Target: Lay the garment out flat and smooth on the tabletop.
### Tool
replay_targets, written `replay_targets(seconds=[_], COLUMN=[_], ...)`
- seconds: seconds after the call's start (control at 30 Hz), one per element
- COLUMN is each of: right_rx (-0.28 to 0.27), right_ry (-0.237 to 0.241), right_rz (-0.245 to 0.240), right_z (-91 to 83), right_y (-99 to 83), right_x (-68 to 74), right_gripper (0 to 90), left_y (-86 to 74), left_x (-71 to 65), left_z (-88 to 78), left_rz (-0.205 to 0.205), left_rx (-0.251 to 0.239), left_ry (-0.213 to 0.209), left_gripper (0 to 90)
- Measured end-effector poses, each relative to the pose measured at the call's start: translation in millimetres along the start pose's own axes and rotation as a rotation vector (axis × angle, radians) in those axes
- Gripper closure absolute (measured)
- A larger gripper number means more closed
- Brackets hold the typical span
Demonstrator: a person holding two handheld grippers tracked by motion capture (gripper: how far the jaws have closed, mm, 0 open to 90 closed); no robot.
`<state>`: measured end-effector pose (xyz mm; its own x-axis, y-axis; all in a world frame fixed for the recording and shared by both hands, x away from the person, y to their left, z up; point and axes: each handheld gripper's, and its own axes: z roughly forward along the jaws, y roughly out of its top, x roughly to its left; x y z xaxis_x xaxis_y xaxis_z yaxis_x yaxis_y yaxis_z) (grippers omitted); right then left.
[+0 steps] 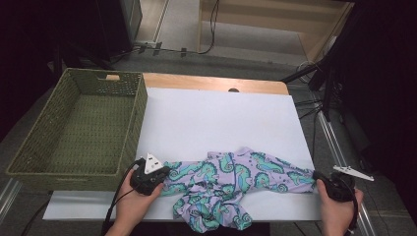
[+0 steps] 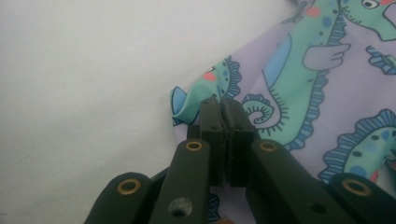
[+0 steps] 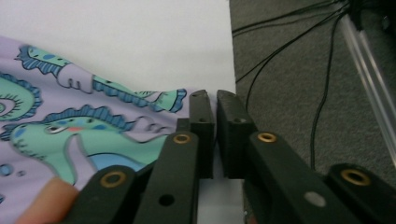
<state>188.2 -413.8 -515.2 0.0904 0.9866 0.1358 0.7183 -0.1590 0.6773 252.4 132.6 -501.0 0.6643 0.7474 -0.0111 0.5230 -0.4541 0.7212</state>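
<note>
Garment (image 1: 231,184) crumpled at near edge of white sheet (image 1: 216,123) on worktop, basket (image 1: 78,128) far left. L gripper (image 2: 223,109) clamped on left hem corner. R gripper (image 3: 211,100) at right corner, jaws nearly shut w/ narrow gap, cloth beside left jaw; grip unclear. Best: re-pinch right corner first, then pull both ends apart evenly, low, to flatten w/o slipping.

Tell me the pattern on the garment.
Teal seahorses with blue fins on lilac cloth; the garment shows it best in the left gripper view.
</note>
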Motion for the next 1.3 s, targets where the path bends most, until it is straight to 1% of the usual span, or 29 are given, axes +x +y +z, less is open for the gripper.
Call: replay_targets(seconds=[0.03, 0.07, 0.1, 0.13, 0.2, 0.27, 0.33, 0.37, 0.4, 0.43, 0.47, 0.5, 0.53, 0.57, 0.6, 0.63, 0.67, 0.7, 0.77, 0.83, 0.93, 0.97, 1.03, 1.1, 1.13, 1.17, 1.2, 1.23, 1.3], right_rx=[-0.023, -0.062, -0.097, -0.125, -0.152, -0.15, -0.129, -0.117, -0.108, -0.107, -0.096, -0.076, -0.059, -0.041, -0.02, -0.002, 0.028, 0.048, 0.074, 0.077, 0.082, 0.091, 0.116, 0.14, 0.151, 0.146, 0.14, 0.131, 0.089], right_ry=[-0.017, -0.006, 0.031, 0.078, 0.157, 0.267, 0.353, 0.389, 0.41, 0.449, 0.505, 0.543, 0.56, 0.571, 0.573, 0.565, 0.542, 0.539, 0.542, 0.547, 0.55, 0.553, 0.545, 0.542, 0.551, 0.561, 0.575, 0.594, 0.624], right_rz=[-0.01, -0.027, -0.039, -0.066, -0.117, -0.185, -0.251, -0.276, -0.287, -0.298, -0.314, -0.34, -0.373, -0.409, -0.439, -0.466, -0.481, -0.491, -0.5, -0.504, -0.512, -0.525, -0.574, -0.605, -0.601, -0.594, -0.589, -0.554, -0.52], right_z=[-1.6, -3.5, -5.7, -7.4, -10.1, -9.3, -5.8, -3.7, -1.7, -0.1, 1.6, 2.8, 3.4, 4.4, 6.1, 8.2, 10.9, 12.8, 13.4, 8.8, -2.6, -6.2, -10.2, -10.8, -10.6, -10.4, -10.0, -10.7, -13.3], right_y=[1.0, 2.5, 4.2, 6.0, 8.5, 10.1, 9.9, 9.2, 7.9, 5.7, 3.0, -0.3, -4.4, -8.5, -12.7, -16.2, -19.9, -21.5, -23.7, -22.9, -26.3, -29.0, -35.0, -39.8, -40.8, -40.2, -38.0, -35.7, -28.5], right_x=[2.2, 5.1, 9.1, 13.8, 29.6, 51.4, 75.2, 86.5, 97.0, 106.8, 116.3, 125.6, 134.8, 142.6, 149.2, 153.5, 156.6, 157.6, 158.6, 157.8, 159.9, 161.7, 165.8, 167.9, 167.7, 166.3, 162.8, 160.0, 152.5], right_gripper=[76.5, 71.7, 69.5, 68.2, 67.9, 66.8, 63.6, 61.1, 56.7, 53.2, 51.3, 49.8, 49.6, 50.2, 52.4, 57.6, 69.0, 75.8, 86.7, 87.3, 87.6, 87.6, 87.6, 87.5, 87.2, 86.3, 82.6, 77.1, 71.7], left_y=[0.6, 1.4, 2.2, 3.4, 6.6, 10.6, 13.5, 14.1, 13.9, 13.0, 12.1, 11.1, 10.2, 9.3, 8.5, 7.8, 7.5, 7.1, 7.9, 8.7, 8.5, 8.3, 8.2, 9.6, 11.4, 13.6, 15.7, 18.0, 21.4], left_x=[-0.5, -0.4, -1.2, -1.8, -6.4, -14.5, -22.6, -26.7, -31.6, -37.1, -42.7, -48.3, -52.9, -57.1, -60.1, -62.0, -62.8, -63.9, -65.0, -66.4, -70.4, -71.9, -72.7, -70.5, -67.3, -62.7, -57.9, -51.7, -37.9], left_z=[-1.1, -2.8, -4.5, -7.0, -11.0, -12.5, -9.6, -7.1, -4.5, -2.4, -0.4, 2.2, 4.7, 7.5, 9.9, 12.4, 13.1, 13.1, 10.5, 6.3, 1.3, 1.4, 2.6, 1.3, 0.3, -1.3, -2.8, -4.8, -6.2], left_rz=[-0.007, -0.007, -0.022, -0.029, -0.023, 0.002, 0.015, 0.024, 0.036, 0.053, 0.075, 0.093, 0.108, 0.123, 0.139, 0.151, 0.154, 0.157, 0.169, 0.184, 0.214, 0.231, 0.244, 0.234, 0.218, 0.2, 0.17, 0.143, 0.062], left_rx=[-0.018, -0.04, -0.073, -0.095, -0.127, -0.137, -0.127, -0.116, -0.107, -0.099, -0.088, -0.073, -0.057, -0.045, -0.024, 0.001, 0.01, 0.013, 0.018, 0.016, 0.025, 0.05, 0.083, 0.07, 0.051, 0.026, -0.003, -0.036, -0.092], left_ry=[-0.002, 0.0, -0.001, -0.012, -0.069, -0.116, -0.165, -0.194, -0.223, -0.249, -0.272, -0.289, -0.306, -0.308, -0.304, -0.312, -0.323, -0.328, -0.333, -0.353, -0.422, -0.457, -0.515, -0.525, -0.525, -0.511, -0.481, -0.441, -0.356], left_gripper=[86.0, 82.0, 76.1, 71.3, 68.8, 66.7, 62.1, 59.5, 57.5, 56.9, 56.2, 56.0, 56.0, 56.7, 62.4, 68.2, 75.7, 81.5, 86.4, 86.8, 86.8, 86.8, 85.5, 80.2, 74.7, 70.7, 68.1, 66.0, 65.5])
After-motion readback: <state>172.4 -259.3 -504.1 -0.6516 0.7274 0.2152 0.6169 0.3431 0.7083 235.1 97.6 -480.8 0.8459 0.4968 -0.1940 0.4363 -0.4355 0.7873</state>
